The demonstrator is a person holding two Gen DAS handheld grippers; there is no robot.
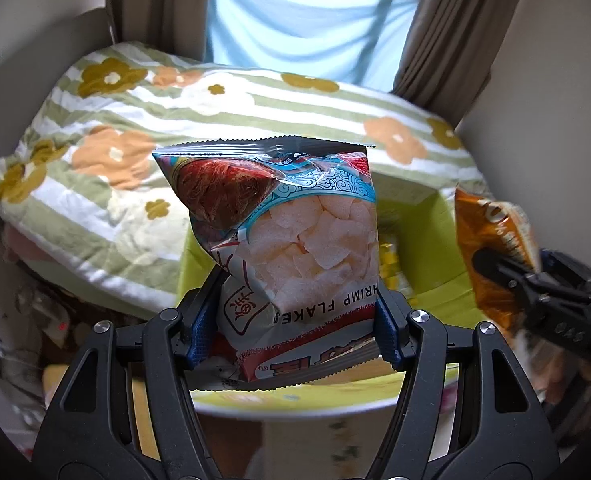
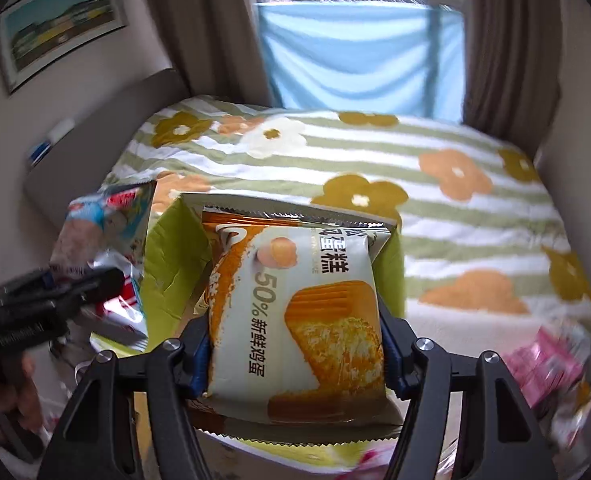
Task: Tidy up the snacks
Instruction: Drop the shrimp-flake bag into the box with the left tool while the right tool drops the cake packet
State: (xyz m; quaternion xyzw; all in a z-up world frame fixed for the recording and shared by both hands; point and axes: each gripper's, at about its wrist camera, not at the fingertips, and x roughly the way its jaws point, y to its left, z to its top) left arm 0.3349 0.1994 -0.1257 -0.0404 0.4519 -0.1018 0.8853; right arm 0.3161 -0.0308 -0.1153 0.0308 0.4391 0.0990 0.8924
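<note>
Left wrist view shows the left claw clamped on a bag of shrimp flakes, its blue pads pressing both lower sides of the bag, which stands upright in the middle of the frame above an open lime-green box. At the right edge of that frame the right claw grips an orange packet. Right wrist view shows the right claw clamped on an egg cake packet, white and orange, held at centre frame over the same green box. The left claw with its shrimp bag sits at the left edge, blurred. Behind both lies a bed with a striped flower-print quilt, and pink packets blur at lower right.
</note>
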